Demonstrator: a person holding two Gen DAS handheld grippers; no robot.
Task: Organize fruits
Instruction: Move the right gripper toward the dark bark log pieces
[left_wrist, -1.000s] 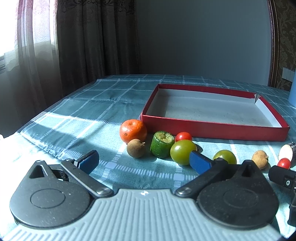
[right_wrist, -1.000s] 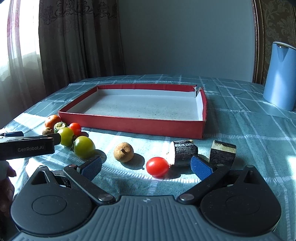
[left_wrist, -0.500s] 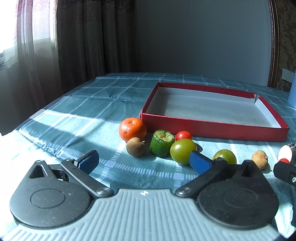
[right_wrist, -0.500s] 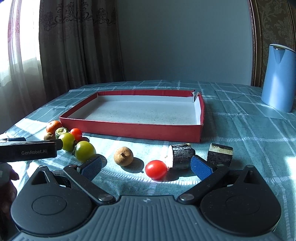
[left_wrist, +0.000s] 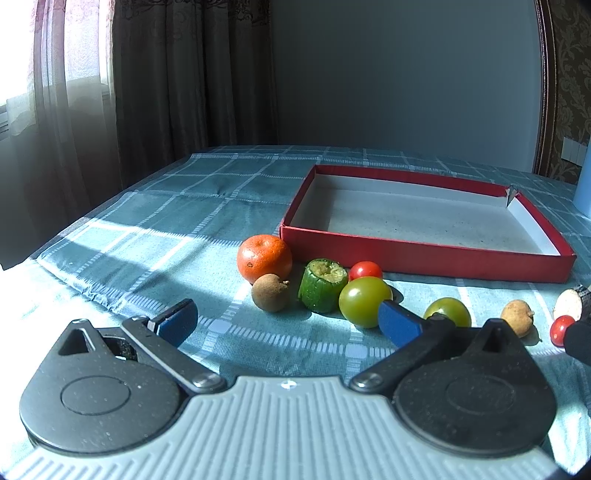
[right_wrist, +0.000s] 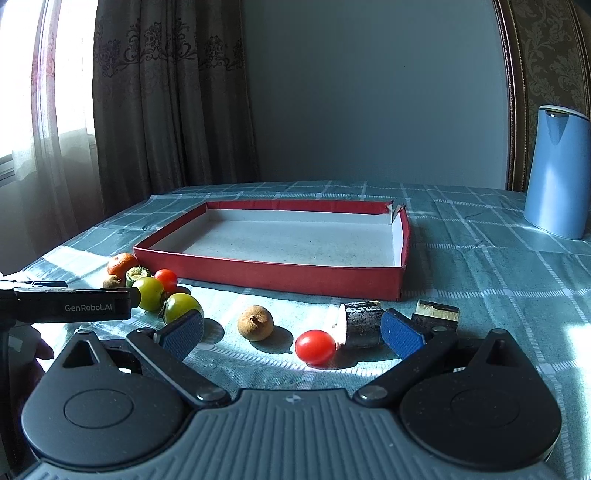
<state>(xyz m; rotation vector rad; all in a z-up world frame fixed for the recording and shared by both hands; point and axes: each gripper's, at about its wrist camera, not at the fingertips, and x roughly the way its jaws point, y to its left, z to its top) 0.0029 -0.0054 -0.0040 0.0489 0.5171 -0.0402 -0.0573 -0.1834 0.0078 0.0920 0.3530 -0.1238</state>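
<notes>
Left gripper (left_wrist: 286, 323) was spread wide, nothing between the pads, hovering low over the checked tablecloth (left_wrist: 147, 236). Straight ahead of its jaws I saw the fruit cluster: orange (left_wrist: 264, 257) furthest left, brown longan (left_wrist: 270, 292) just in front of it and touching or nearly so, cut cucumber stub (left_wrist: 323, 279) upright beside that, small red cherry tomato (left_wrist: 365, 270) behind, big green tomato (left_wrist: 365, 301) right against the right pad's tip. Second green tomato (left_wrist: 447, 312) sat just past the right pad, partly hidden by the finger. Further right: a pale longan (left_wrist: 518, 318), another red tomato (left_wrist: 560, 329) and a white cut end at the frame edge, partly cut off.

Right gripper (right_wrist: 291, 334) was also wide, empty. Between its jaws, ahead on the cloth: a brown longan (right_wrist: 255, 321) left of centre, a red cherry tomato (right_wrist: 315, 346) near centre, a dark-skinned eggplant chunk (right_wrist: 360, 324) touching or nearly touching the tomato, close to the right pad. A second eggplant chunk (right_wrist: 437, 314) lay just outside the right pad. A green tomato (right_wrist: 181, 306) sat just behind the left pad.

Red tray (right_wrist: 266, 275) lay beyond both jaws, no fruit in it. Blue jug (right_wrist: 556, 171) stood far right, well apart.
</notes>
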